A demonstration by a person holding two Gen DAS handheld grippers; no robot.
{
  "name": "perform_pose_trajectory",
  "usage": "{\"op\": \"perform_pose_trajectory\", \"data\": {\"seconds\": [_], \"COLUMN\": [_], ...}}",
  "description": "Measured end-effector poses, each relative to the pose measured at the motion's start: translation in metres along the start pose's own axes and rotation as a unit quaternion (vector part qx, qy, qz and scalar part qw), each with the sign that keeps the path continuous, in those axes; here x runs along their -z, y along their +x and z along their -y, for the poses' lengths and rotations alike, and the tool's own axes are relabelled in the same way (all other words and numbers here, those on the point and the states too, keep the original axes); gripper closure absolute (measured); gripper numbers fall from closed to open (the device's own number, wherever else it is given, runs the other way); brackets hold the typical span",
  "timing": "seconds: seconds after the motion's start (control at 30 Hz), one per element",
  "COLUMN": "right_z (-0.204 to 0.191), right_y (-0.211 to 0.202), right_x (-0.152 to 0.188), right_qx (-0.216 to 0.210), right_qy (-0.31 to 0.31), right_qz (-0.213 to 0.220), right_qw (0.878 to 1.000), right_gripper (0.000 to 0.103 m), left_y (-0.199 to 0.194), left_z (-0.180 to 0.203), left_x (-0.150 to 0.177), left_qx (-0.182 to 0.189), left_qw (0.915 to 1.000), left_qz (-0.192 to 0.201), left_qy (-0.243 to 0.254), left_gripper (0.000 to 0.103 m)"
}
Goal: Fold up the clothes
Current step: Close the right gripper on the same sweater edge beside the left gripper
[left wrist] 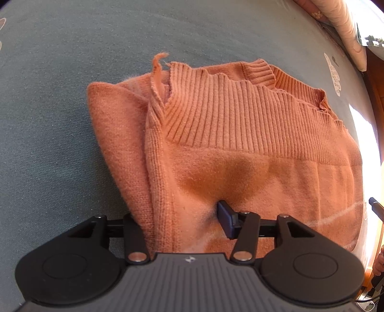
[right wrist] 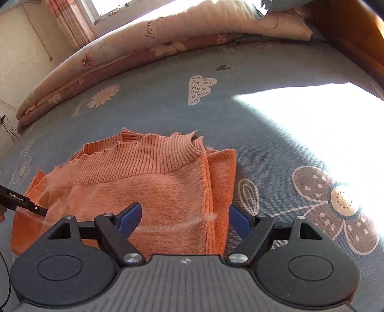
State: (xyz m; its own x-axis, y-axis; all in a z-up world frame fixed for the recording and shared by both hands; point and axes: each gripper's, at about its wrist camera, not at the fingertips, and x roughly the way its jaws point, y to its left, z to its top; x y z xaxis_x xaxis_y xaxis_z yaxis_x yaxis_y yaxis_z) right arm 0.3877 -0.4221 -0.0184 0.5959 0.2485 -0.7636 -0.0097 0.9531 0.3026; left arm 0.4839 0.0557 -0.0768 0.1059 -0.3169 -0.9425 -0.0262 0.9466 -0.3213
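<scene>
An orange knit sweater (left wrist: 240,148) lies folded on the grey-blue patterned bed sheet (left wrist: 52,120), ribbed hem band on top. My left gripper (left wrist: 180,216) points steeply down over the sweater's left folded edge, which lies loosely between the open jaws. The right pad (left wrist: 224,216) rests against the knit and the left pad is hidden behind the cloth. In the right wrist view my right gripper (right wrist: 186,218) stands wide open astride the sweater's (right wrist: 148,182) right edge, blue pads (right wrist: 130,216) clear of the fabric. The left gripper's finger (right wrist: 24,204) shows at the left edge.
A folded floral quilt (right wrist: 168,31) lies along the far side of the bed, with a wooden bed frame (right wrist: 355,36) at the top right. A curtain (right wrist: 72,21) hangs by the window. Bright sunlight (right wrist: 312,115) falls on the sheet right of the sweater.
</scene>
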Motion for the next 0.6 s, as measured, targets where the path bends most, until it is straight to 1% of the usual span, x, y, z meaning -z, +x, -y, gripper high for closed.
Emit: {"op": "perform_pose_trajectory", "data": {"seconds": [0.07,0.13,0.17,0.27,0.33,0.4,0.53,0.6], "right_z": [-0.002,-0.004,-0.006,-0.025,-0.051,-0.075,-0.121,-0.136], "right_y": [0.009,0.011,0.011,0.016,0.03,0.044,0.08,0.092], "right_x": [-0.009,-0.015,-0.016,-0.018,-0.017,-0.014,-0.01,-0.008], "right_qx": [0.01,0.006,-0.004,-0.057,-0.121,-0.162,-0.224,-0.251], "right_qy": [-0.012,-0.012,-0.01,-0.002,0.007,0.002,0.01,0.001], "right_qz": [-0.006,-0.006,-0.004,-0.005,-0.019,-0.025,-0.059,-0.073], "right_qw": [1.0,1.0,1.0,0.998,0.992,0.986,0.973,0.965], "right_gripper": [0.02,0.02,0.02,0.02,0.02,0.02,0.02,0.02], "left_y": [0.002,0.002,0.002,-0.002,-0.003,-0.005,-0.007,-0.008], "left_z": [0.002,0.0,-0.001,-0.008,-0.011,-0.016,-0.022,-0.025], "left_x": [0.002,0.004,0.004,0.007,0.01,0.013,0.014,0.016], "left_qx": [0.002,0.005,0.007,0.009,0.011,0.014,0.018,0.021], "left_qw": [1.0,1.0,1.0,0.9999,0.9999,0.9998,0.9998,0.9997], "left_qz": [0.002,0.003,0.003,0.005,0.008,0.01,0.007,0.01], "left_qy": [0.003,0.005,0.005,0.007,0.007,0.006,0.009,0.008], "left_gripper": [0.051,0.051,0.051,0.051,0.051,0.051,0.051,0.051]}}
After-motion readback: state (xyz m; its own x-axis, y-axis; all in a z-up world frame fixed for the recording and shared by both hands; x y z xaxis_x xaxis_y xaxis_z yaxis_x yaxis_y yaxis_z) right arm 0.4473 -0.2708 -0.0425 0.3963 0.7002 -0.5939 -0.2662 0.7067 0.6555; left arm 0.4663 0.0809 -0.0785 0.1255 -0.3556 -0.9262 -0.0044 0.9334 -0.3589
